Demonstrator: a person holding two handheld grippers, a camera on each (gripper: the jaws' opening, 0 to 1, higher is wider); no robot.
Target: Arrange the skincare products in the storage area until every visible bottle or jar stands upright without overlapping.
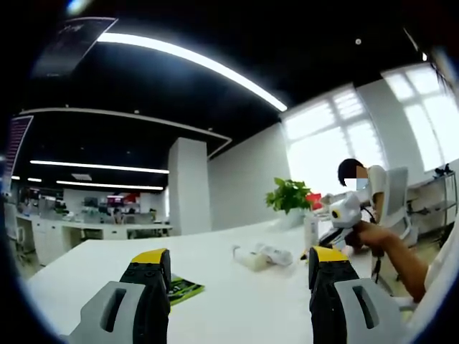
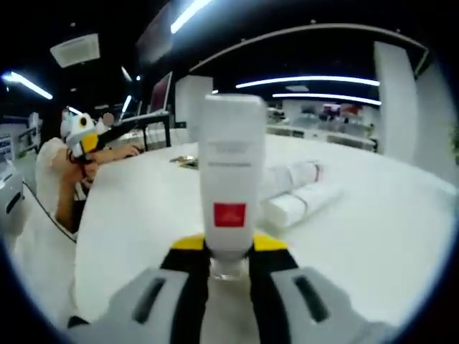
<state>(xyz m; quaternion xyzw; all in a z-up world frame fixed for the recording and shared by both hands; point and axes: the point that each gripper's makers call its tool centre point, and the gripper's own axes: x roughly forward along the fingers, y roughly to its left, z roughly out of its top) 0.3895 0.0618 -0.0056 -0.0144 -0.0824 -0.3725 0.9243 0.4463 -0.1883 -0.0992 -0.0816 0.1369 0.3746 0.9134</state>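
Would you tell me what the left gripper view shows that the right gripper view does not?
Left gripper view: a plant and bright windows beyond the open left gripper. Right gripper view: the right gripper shut on a white tube with a red label, and a screen. Both: the white table and two tubes lying side by side on it.

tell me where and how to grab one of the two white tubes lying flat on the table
Take the nearer lying tube across the middle of its body, coming down from above with the jaws straddling its width. It lies on its side against the other lying tube, so the free outer flank gives room; the right gripper is already shut on the upright bottle, so use the open left gripper.
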